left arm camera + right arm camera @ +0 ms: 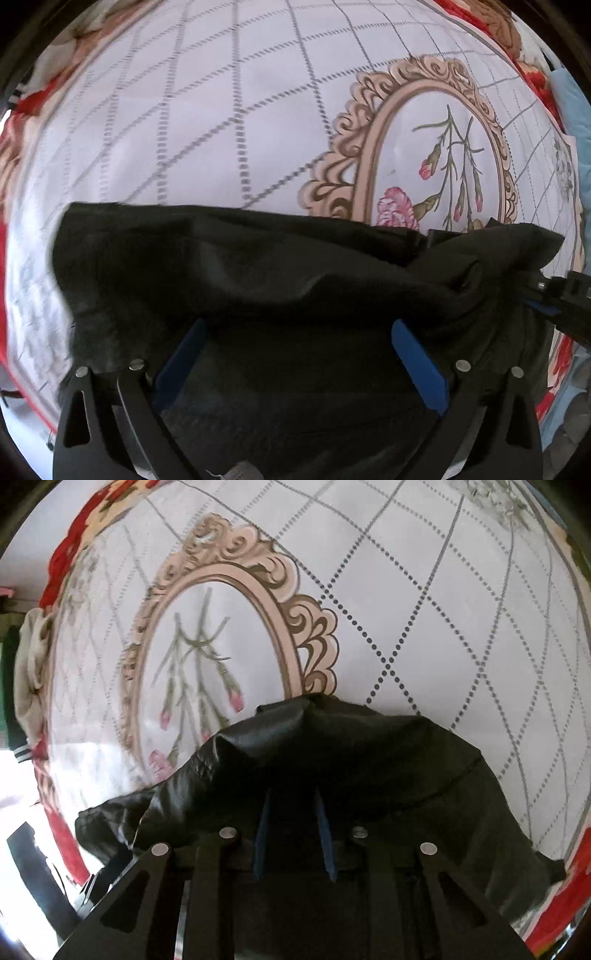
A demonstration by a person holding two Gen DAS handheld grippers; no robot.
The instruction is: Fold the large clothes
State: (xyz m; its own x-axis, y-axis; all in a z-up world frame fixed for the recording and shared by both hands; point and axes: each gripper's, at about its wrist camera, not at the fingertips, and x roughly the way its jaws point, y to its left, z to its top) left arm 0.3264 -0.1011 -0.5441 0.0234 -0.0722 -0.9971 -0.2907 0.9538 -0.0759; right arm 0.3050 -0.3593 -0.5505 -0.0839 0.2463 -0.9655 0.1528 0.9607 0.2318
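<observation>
Black, faintly glossy fabric of the garment (258, 266) lies bunched on the bed sheet (207, 122), at 6 o'clock from the printed oval frame (424, 147) in both wrist views. We see our left gripper (297, 363) spread wide over the cloth, gripping nothing. Our right gripper (293, 834) has its blue fingers (263, 834) drawn close with dark fabric between them, though we cannot tell whether they pinch it.

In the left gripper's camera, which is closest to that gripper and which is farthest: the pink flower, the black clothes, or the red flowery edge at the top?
1. Black garment, right under the left gripper.
2. Pink flower, just past the garment's far edge, right of centre.
3. Red floral border, far top right.
</observation>
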